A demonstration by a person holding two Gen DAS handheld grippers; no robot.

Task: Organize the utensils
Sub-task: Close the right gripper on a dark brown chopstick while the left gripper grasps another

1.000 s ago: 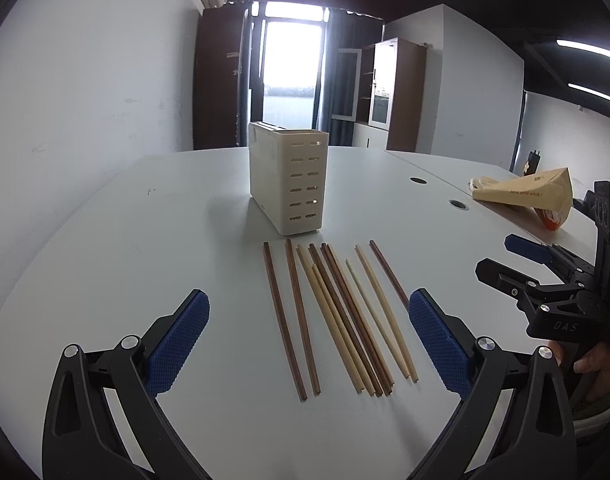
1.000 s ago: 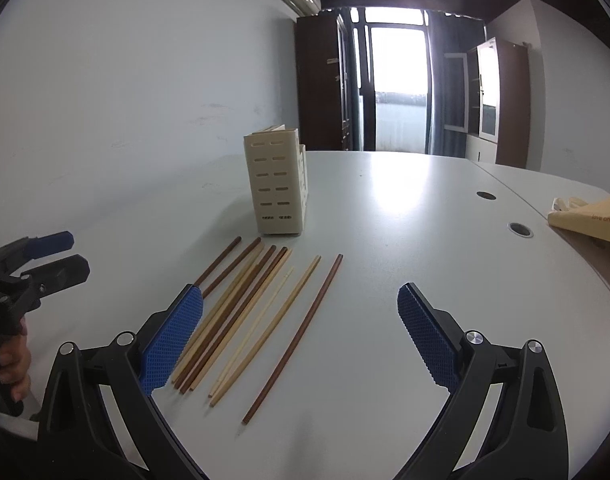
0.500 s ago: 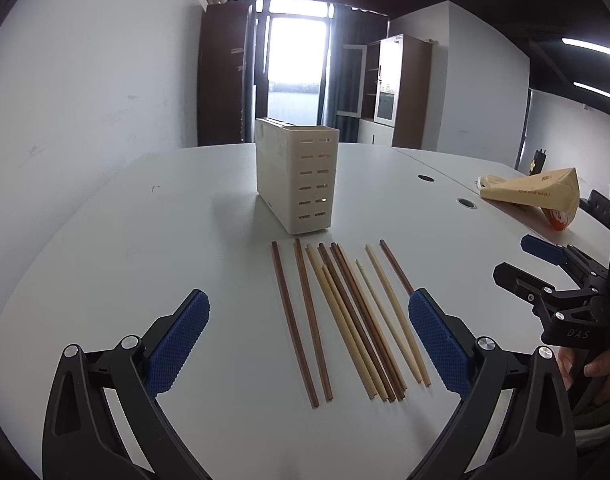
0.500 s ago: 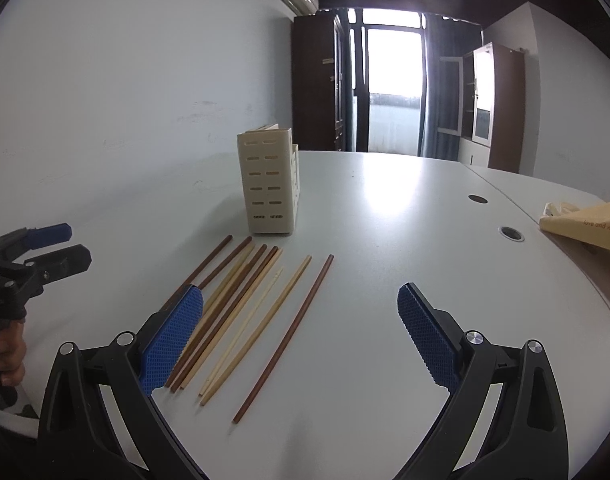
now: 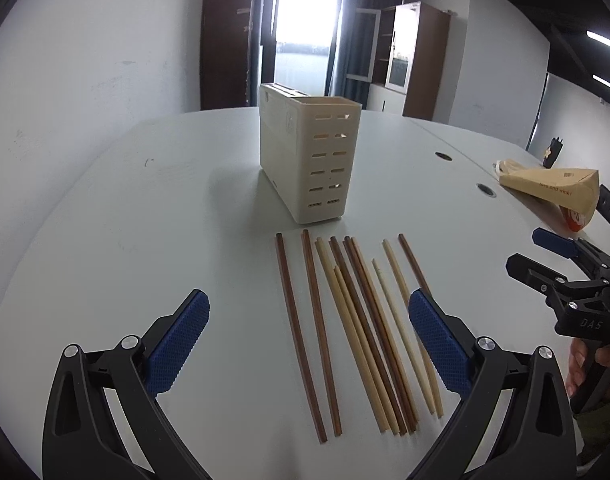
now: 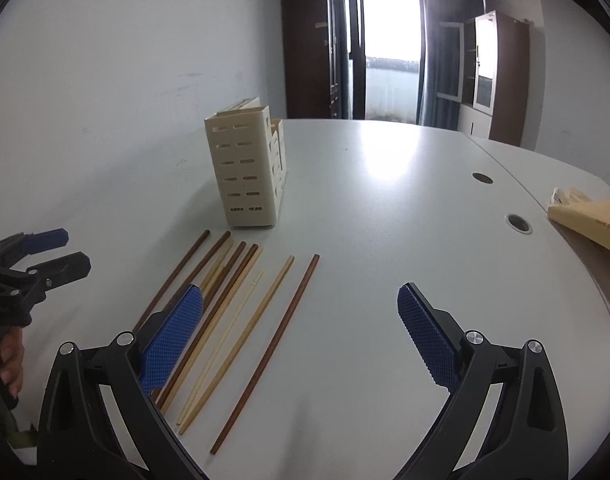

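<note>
Several chopsticks (image 5: 357,328), some dark brown and some pale, lie side by side on the white table (image 5: 145,240). A cream slotted utensil holder (image 5: 311,160) stands upright just beyond their far ends. My left gripper (image 5: 309,344) is open and empty, hovering over the near half of the chopsticks. My right gripper (image 6: 301,340) is open and empty, above the right side of the same row of chopsticks (image 6: 233,320), with the holder (image 6: 247,170) ahead to its left. Each gripper shows at the edge of the other's view.
A tan paper bag (image 5: 553,190) lies at the table's right side, also in the right wrist view (image 6: 589,220). Two round cable holes (image 6: 519,222) sit in the tabletop to the right. A white wall runs along the left.
Both grippers have moved forward and lower toward the chopsticks and holder, which now look larger. Both stay open.
</note>
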